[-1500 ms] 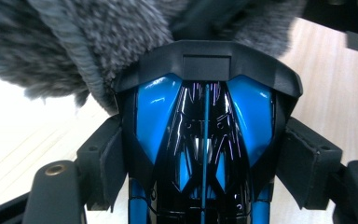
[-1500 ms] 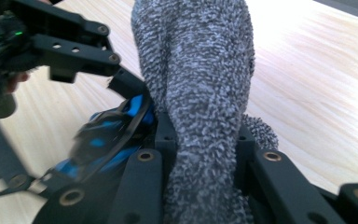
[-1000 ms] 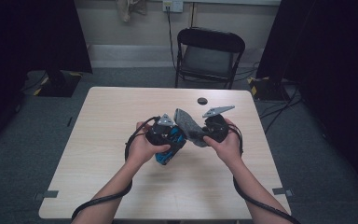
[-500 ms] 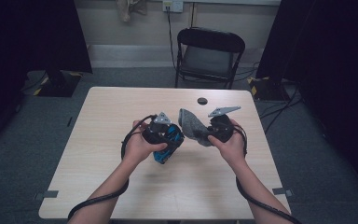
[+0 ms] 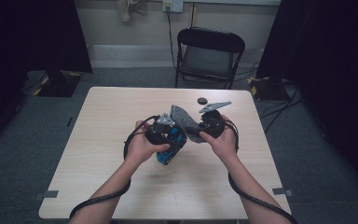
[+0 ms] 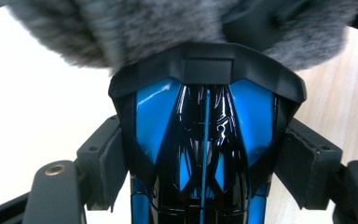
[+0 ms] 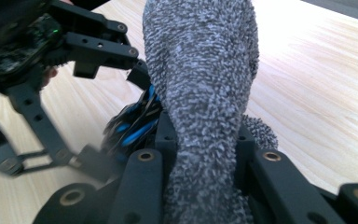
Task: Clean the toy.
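We see a pale wooden table (image 5: 98,158) with a faint straight grain and rounded corners, standing on dull grey carpet, and we take it as our landmark. Behind the table's far edge sits a black folding chair (image 5: 208,56) with a padded seat; beyond that runs a light wall with a socket and a cord hanging down, and dark curtains close the room to either side of the table. Black cables lie on the floor past the table's right edge. On the table near its far edge lies a small round dark cap (image 5: 202,100), flat and matte. Over the middle of the table both hands meet. The left gripper (image 6: 205,154) is clamped on a glossy bottle (image 6: 205,140), hard and shiny, blue and black, with angular facets and a matte black collar at its top; the padded jaws press its two sides, and in the high view it tilts just above the table's centre (image 5: 170,144). The right gripper (image 7: 205,154) is clenched on a grey cloth (image 7: 205,84), a thick, nubbly, looped fabric that rises in a soft fold from between its black perforated jaws. The cloth lies against the top of the bottle, its fuzzy pile draped over the black collar. Thick black cables trail from both grippers back over the table's near edge.
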`<state>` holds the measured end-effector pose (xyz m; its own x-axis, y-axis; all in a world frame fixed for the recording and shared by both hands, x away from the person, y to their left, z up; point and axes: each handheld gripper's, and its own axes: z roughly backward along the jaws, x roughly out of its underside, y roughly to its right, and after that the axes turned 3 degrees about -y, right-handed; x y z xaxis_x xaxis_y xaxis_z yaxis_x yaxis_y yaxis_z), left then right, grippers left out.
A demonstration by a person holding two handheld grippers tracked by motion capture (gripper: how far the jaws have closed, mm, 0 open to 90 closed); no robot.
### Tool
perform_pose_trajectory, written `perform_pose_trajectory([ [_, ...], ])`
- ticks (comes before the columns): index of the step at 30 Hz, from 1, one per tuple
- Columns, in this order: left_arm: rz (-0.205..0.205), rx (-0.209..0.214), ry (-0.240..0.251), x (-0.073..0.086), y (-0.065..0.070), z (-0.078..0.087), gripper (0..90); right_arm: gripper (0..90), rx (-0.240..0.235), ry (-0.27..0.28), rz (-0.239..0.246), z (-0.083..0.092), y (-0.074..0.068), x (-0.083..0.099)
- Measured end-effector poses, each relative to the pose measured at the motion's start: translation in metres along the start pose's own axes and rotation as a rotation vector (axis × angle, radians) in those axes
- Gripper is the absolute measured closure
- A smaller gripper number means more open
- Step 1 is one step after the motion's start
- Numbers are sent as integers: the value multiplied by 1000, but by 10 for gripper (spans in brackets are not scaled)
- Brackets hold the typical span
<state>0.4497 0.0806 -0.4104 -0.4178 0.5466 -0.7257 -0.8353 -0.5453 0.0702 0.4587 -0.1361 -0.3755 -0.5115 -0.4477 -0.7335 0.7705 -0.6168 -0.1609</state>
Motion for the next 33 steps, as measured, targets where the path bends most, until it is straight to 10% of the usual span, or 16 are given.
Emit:
perform_pose_trajectory([
  [18, 49, -72, 3, 11, -23, 8, 255, 728, -50, -24, 49, 1, -13, 16],
  [33, 18, 8, 26, 3, -3, 9, 254, 726, 50, -31, -19, 5, 11, 14],
])
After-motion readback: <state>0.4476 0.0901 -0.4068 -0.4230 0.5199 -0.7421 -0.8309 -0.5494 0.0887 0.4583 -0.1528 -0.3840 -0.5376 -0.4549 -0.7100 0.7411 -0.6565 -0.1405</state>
